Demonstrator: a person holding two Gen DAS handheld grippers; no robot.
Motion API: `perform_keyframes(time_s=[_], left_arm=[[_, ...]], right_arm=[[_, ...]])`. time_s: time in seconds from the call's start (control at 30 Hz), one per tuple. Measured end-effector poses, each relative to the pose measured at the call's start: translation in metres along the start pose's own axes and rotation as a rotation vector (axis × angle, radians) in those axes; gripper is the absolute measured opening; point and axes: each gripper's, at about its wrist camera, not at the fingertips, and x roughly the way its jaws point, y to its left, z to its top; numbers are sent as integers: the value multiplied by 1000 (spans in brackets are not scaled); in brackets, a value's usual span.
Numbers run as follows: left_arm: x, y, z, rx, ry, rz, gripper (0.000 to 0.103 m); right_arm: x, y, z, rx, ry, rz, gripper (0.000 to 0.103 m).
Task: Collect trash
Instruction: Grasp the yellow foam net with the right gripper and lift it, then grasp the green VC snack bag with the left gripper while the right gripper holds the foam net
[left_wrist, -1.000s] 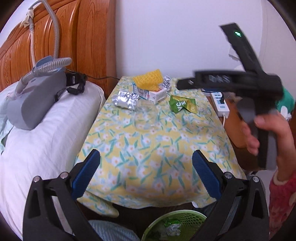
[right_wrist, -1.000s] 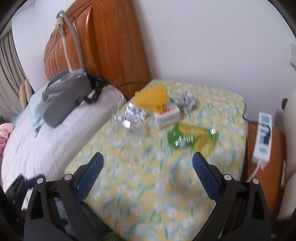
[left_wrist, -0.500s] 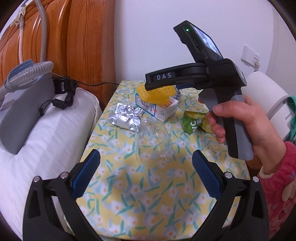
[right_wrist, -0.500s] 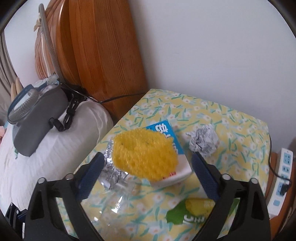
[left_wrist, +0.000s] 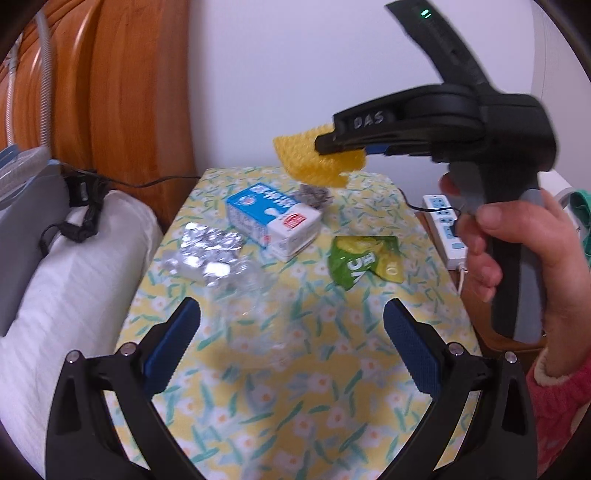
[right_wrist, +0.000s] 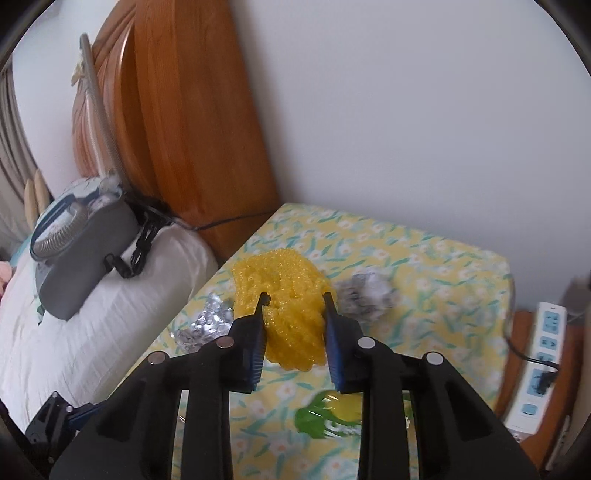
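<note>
On the floral table (left_wrist: 295, 387), from left to right, foil (left_wrist: 207, 254), a clear bottle (left_wrist: 247, 295), a carton (left_wrist: 273, 221) and a green wrapper (left_wrist: 362, 258) are seen. The left gripper (left_wrist: 291, 334) is held wide open and empty above the bottle. A yellow net (right_wrist: 284, 299) is clamped in the right gripper (right_wrist: 295, 299), lifted clear of the table.

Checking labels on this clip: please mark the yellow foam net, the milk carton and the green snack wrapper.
yellow foam net (right_wrist: 291, 295), right wrist view, middle of the mesh.
milk carton (left_wrist: 266, 210), left wrist view, blue top face.
green snack wrapper (left_wrist: 360, 260), left wrist view, printed front.
</note>
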Motion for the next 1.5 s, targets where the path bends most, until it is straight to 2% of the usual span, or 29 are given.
perform_keyframes(time_s=[0.13,0.23,0.37,0.53,0.6,0.7,0.87,0.97,1.03,1.13,1.17,1.2,1.3,1.5], left_arm=[[23,-26,10,62,4,-9,95],[42,-43,16,106,23,-17,95],[73,-61,28,190,70,-46,95],[107,-71,42,368,154,-85,95],[117,-73,46,437,183,-85,89],[129,-74,52,480,234,-116,83],[146,-81,50,568,307,-145,82],[153,-87,46,610,342,-140,72],[154,-91,43,636,349,-125,71],[153,-92,43,653,357,-110,67],[152,-92,43,652,358,-109,63],[151,-91,43,647,364,-112,48],[152,-86,45,605,381,-117,48],[142,-82,42,545,349,-107,48]], right_arm=[[-32,-25,1,44,-53,-89,28],[-48,-47,-2,105,-75,-112,28],[-56,-67,-7,146,-86,-120,30],[-57,-88,-14,193,-92,-106,30],[-57,-92,-17,201,-94,-106,30],[-56,-97,-22,212,-99,-99,30],[-53,-103,-28,230,-95,-82,31],[-54,-104,-28,234,-97,-74,31],[-55,-105,-29,237,-99,-69,31],[-56,-104,-30,238,-102,-65,31],[-56,-104,-30,239,-103,-64,31],[-57,-103,-30,238,-105,-63,31],[-59,-101,-30,237,-106,-62,31],[-63,-97,-29,233,-99,-64,31]])
